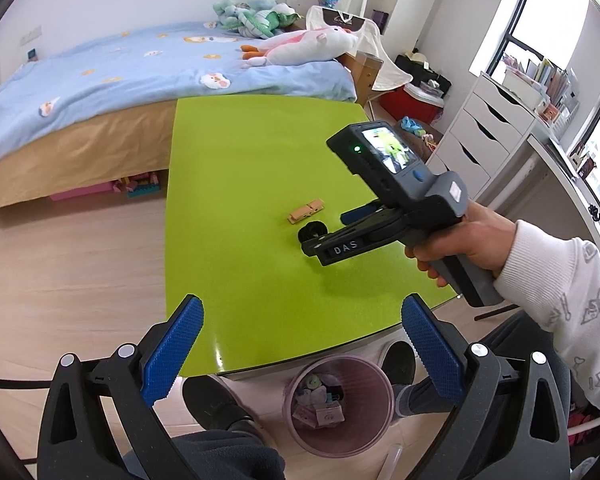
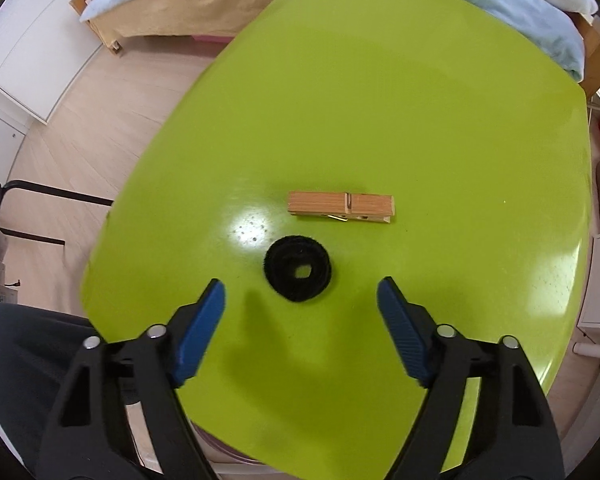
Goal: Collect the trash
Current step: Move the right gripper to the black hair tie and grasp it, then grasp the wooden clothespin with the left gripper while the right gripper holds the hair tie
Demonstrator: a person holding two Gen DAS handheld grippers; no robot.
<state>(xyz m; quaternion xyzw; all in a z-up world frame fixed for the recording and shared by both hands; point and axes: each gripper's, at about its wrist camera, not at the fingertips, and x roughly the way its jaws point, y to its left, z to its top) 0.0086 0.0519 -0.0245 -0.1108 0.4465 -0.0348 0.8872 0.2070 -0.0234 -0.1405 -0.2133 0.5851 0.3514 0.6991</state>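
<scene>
**Soft black ring next for the bin**

On the green tabletop (image 2: 379, 100), the wooden clothespin (image 2: 341, 207) lies just beyond the black ring (image 2: 298, 273). The right tool (image 2: 300, 292), wide and empty, hovers over the ring: probably light, squashy; pinch across its rim. The left tool (image 1: 301, 312) is wide, empty.

The left wrist view looks down and forward from the near edge of the green table (image 1: 260, 152), taking in the bed (image 1: 100, 80) at upper left. The right wrist view looks steeply down, close above the table. Both share the clothespin (image 2: 341, 208) and black ring (image 2: 298, 269).
</scene>
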